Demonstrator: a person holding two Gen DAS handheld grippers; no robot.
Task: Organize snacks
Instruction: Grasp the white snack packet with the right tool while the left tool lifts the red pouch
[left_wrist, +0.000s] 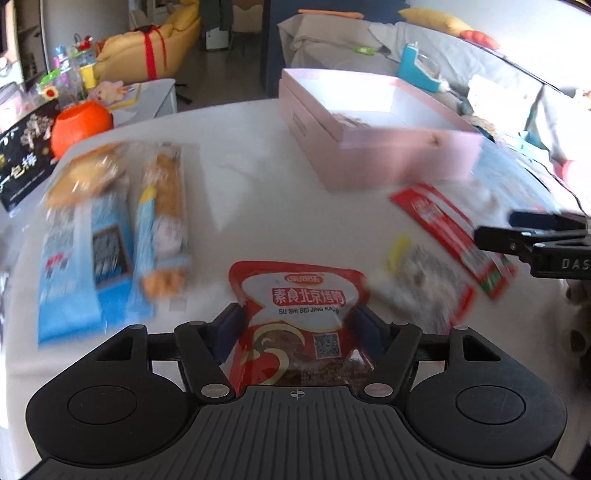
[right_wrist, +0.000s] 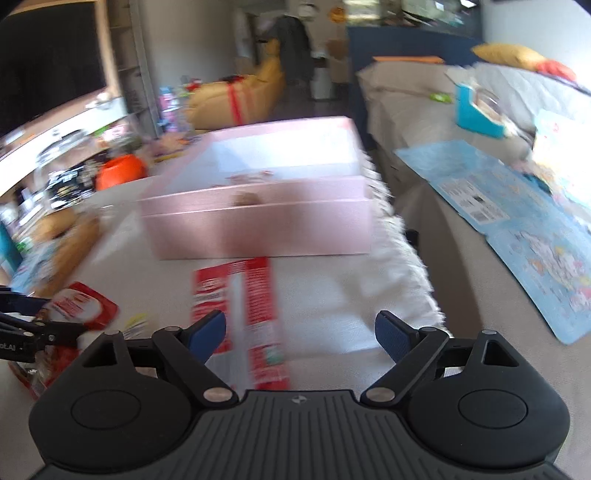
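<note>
My left gripper is shut on a red snack packet with white Chinese lettering; the blue pads press its two sides, and it stays sharp while the table blurs. The same packet shows at the left of the right wrist view. My right gripper is open, with a long red stick packet lying on the table under its left finger, untouched. An open pink box stands beyond, with some snacks inside. In the right wrist view the pink box is straight ahead.
Two blue bread packets lie at the left of the white table. A clear packet with a yellow tab lies by the long red stick packet. An orange bowl and a black bag stand far left. A sofa with a blue sheet lies right.
</note>
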